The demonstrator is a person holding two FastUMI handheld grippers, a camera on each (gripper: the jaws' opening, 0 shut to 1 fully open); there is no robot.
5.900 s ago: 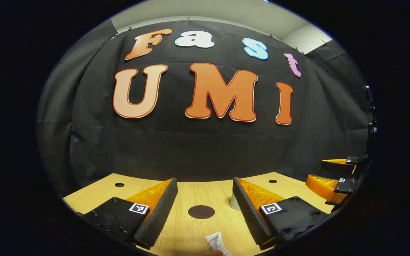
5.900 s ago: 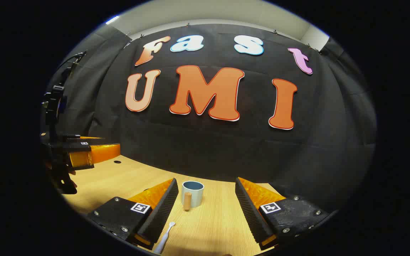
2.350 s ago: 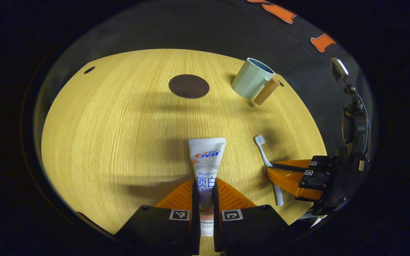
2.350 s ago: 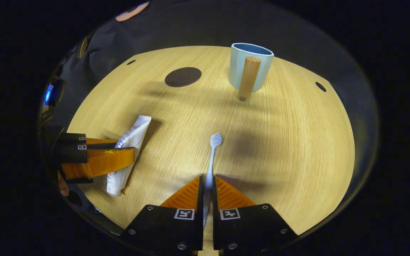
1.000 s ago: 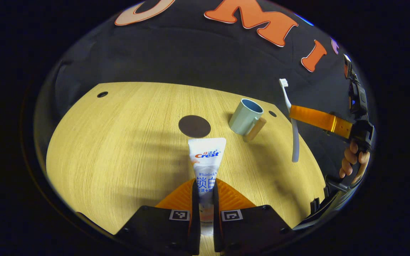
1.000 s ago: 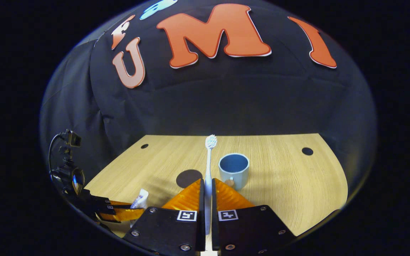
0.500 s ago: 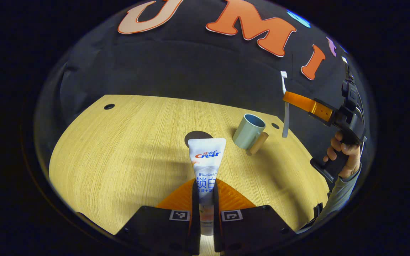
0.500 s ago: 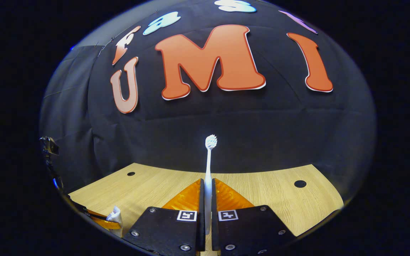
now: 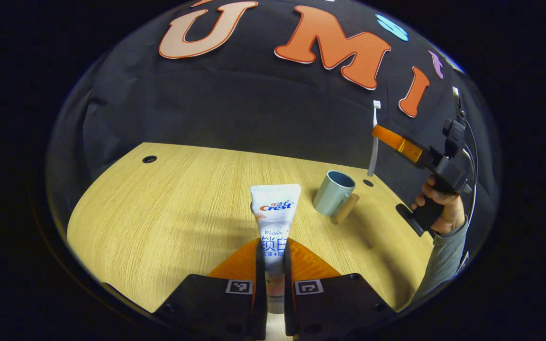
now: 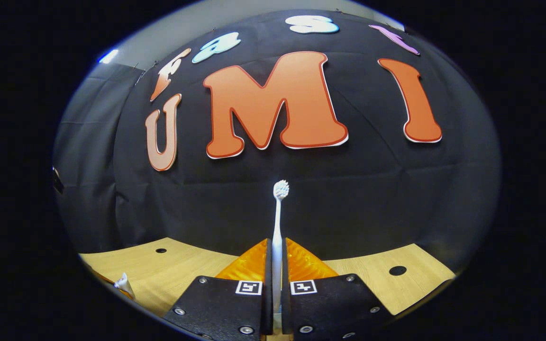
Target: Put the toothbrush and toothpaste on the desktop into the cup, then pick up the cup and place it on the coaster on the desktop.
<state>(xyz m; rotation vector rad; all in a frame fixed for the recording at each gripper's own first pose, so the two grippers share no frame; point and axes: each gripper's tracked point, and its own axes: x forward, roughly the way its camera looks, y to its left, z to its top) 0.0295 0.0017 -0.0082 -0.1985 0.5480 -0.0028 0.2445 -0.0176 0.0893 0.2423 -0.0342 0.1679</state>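
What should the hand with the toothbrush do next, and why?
Probably lower it, handle end first, into the pale blue cup. The right gripper holds the white toothbrush upright, bristles up, with its lower end just above and beside the cup's open rim, so a small shift over and down should drop it in.

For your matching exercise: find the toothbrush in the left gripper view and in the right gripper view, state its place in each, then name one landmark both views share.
Left gripper view: the toothbrush stands upright at upper right, clamped in the right gripper, its lower end above and just right of the cup.
Right gripper view: the toothbrush rises at centre from between that gripper's own fingers, bristles up.
Shared landmark: the wooden desk.
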